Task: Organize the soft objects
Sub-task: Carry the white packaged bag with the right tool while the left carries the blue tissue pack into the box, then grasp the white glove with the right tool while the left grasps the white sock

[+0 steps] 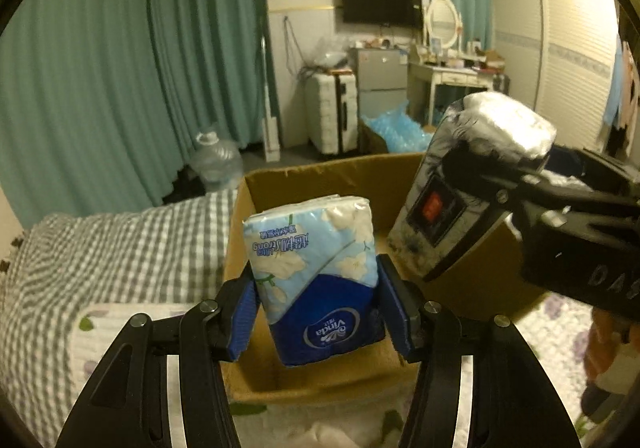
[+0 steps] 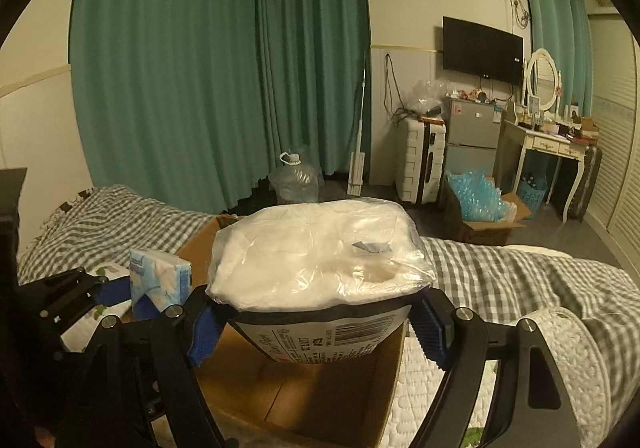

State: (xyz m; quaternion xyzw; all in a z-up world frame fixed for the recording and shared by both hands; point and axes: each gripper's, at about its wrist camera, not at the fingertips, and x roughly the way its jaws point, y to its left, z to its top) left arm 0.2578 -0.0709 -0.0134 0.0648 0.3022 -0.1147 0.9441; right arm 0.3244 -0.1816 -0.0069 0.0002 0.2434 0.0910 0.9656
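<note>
My left gripper [image 1: 318, 308] is shut on a blue and white Vinda tissue pack [image 1: 316, 272], held upright over the open cardboard box [image 1: 320, 172] on the bed. My right gripper [image 2: 320, 322] is shut on a clear-wrapped pack of white soft tissue [image 2: 320, 260] with a printed label, held over the same box [image 2: 320, 408]. In the left wrist view that pack [image 1: 472, 184] and the right gripper [image 1: 480, 168] hang over the box's right side. In the right wrist view the Vinda pack [image 2: 160, 276] and the left gripper [image 2: 120, 296] are at the left.
The box sits on a bed with a grey checked blanket [image 1: 120, 248] and a white quilted cover [image 2: 572, 348]. Beyond the bed are green curtains [image 2: 200, 68], a water jug [image 2: 294, 178], a white suitcase [image 2: 422, 160], a small fridge [image 2: 474, 136] and a dressing table [image 2: 552, 140].
</note>
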